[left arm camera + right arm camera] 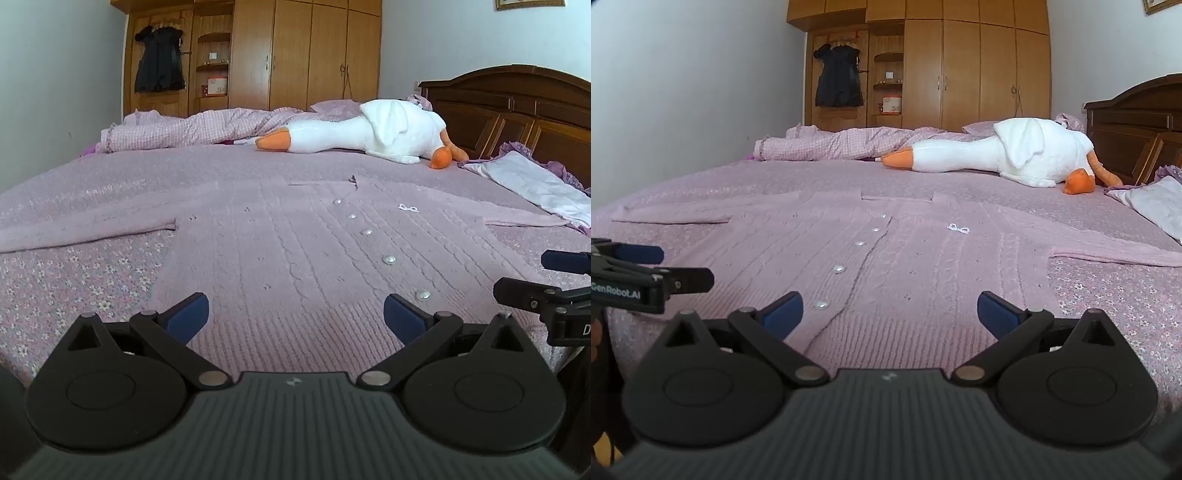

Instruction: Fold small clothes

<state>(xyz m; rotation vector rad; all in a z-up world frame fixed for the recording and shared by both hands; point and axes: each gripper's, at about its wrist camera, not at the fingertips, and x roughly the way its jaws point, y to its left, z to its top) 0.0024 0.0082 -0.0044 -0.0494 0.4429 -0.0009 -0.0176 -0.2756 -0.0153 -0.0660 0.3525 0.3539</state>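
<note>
On my left I have the left gripper (296, 315), its jaws spread wide with nothing between them, hanging over the hem of the pink cardigan (295, 258) that lies flat, buttoned and face up on the bed (74, 280). Only this left camera gives me the whole left sleeve (85, 230), stretched out sideways to its cuff at the frame edge, with bare flowered cover in front of it. Moving right, the button row (838, 268) runs up the middle of the cardigan. The right gripper (890, 317) is also spread and empty above the hem, just beside the left one. Only the right camera shows me the right sleeve (1115, 256) laid outward, with open flowered cover at its near side. Beyond the collar there is clear bedspread, then a white stuffed goose (1015, 155), a rumpled blanket (831, 144) and a pillow (1156, 210) near the headboard (1126, 129).
</note>
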